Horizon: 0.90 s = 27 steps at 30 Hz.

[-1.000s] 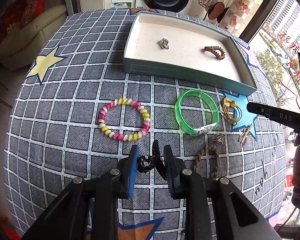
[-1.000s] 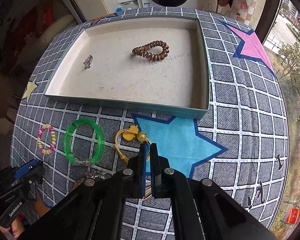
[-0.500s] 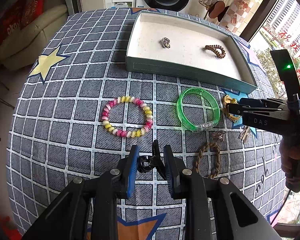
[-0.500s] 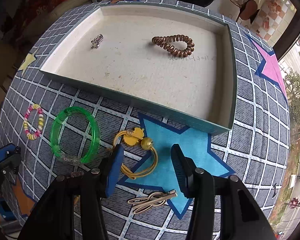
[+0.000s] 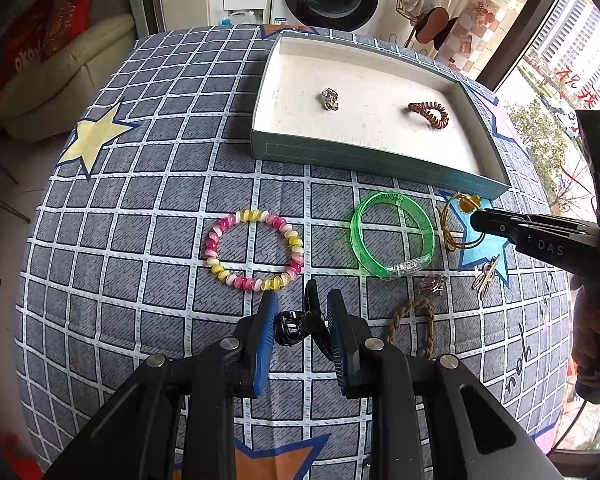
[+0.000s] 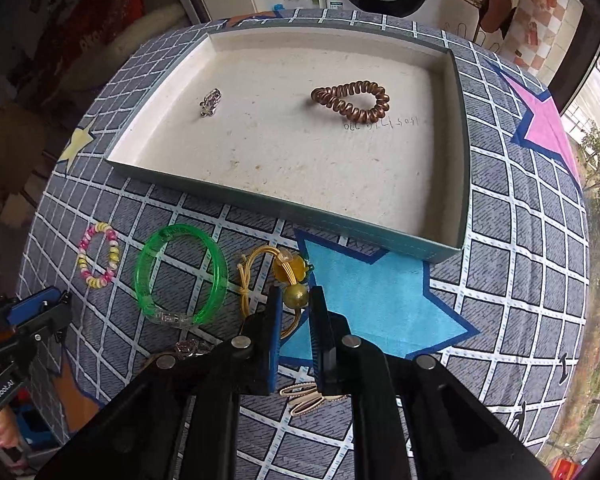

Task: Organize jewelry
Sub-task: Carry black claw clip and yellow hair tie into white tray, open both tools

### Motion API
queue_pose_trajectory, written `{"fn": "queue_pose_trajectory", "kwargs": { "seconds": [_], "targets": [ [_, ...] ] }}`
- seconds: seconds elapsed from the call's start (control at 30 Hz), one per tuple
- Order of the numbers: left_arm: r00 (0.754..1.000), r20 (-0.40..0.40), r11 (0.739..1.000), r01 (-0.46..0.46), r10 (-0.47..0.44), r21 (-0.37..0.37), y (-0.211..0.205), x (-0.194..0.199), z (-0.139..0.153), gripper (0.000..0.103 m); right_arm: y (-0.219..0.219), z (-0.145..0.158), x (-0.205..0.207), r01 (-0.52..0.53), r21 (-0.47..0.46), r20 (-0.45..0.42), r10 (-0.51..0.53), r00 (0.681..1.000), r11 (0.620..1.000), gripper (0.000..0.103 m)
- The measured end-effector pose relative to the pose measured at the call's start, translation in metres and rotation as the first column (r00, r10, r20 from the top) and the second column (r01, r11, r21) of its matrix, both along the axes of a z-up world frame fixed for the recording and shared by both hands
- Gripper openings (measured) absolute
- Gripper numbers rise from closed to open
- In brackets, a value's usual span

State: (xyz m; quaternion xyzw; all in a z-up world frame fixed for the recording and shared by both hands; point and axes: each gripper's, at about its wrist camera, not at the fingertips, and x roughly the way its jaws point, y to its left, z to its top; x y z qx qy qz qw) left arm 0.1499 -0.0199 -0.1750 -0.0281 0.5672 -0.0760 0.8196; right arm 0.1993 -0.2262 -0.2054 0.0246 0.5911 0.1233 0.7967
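My left gripper (image 5: pixel 302 316) is shut on a small black hair claw clip (image 5: pixel 300 322) and holds it over the cloth near the front. My right gripper (image 6: pixel 294 300) has its jaws closing around the gold bead of a yellow hair tie (image 6: pixel 288 276), which lies on the blue star; it also shows in the left wrist view (image 5: pixel 454 224). The teal box (image 5: pixel 372 160) holds a silver trinket (image 5: pixel 330 98) and a brown spiral hair tie (image 5: pixel 430 114); the same box shows in the right wrist view (image 6: pixel 458 160).
On the cloth lie a pink-and-yellow bead bracelet (image 5: pixel 254 254), a green bangle (image 5: pixel 392 234), a braided brown tie (image 5: pixel 414 326), a small silver piece (image 5: pixel 432 283) and a beige hair clip (image 5: pixel 486 274). A washing machine stands beyond the table.
My right gripper opened, dropped to the yellow hair tie and now narrows around its gold bead. My left gripper stayed put with the black clip.
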Motion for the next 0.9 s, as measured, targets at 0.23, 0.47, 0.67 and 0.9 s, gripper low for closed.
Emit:
{"fn": "queue_pose_trajectory", "kwargs": {
  "seconds": [0.23,0.47,0.67,0.9],
  "targets": [
    [0.999,0.041,1.0,0.028,-0.028,-0.011,-0.006,0.015,0.018,0.038,-0.018,0.034,-0.002,0.054,0.074,0.033,-0.056,0.998,0.996,0.014],
    [0.994,0.097,0.998,0.057,-0.055,-0.025,-0.018,0.046,0.038,0.038,-0.032,0.06,0.017,0.09,0.128,0.061,-0.098,0.993,0.988,0.014],
    [0.987,0.145,0.997,0.077,-0.073,-0.024,-0.031,0.082,0.047,0.038,-0.038,0.064,0.043,0.106,0.151,0.064,-0.117,0.991,0.983,0.014],
    [0.984,0.155,0.995,0.095,-0.093,-0.007,-0.049,0.121,0.038,0.038,-0.038,0.043,0.07,0.122,0.185,0.009,-0.126,0.992,0.975,0.014]
  ]
}}
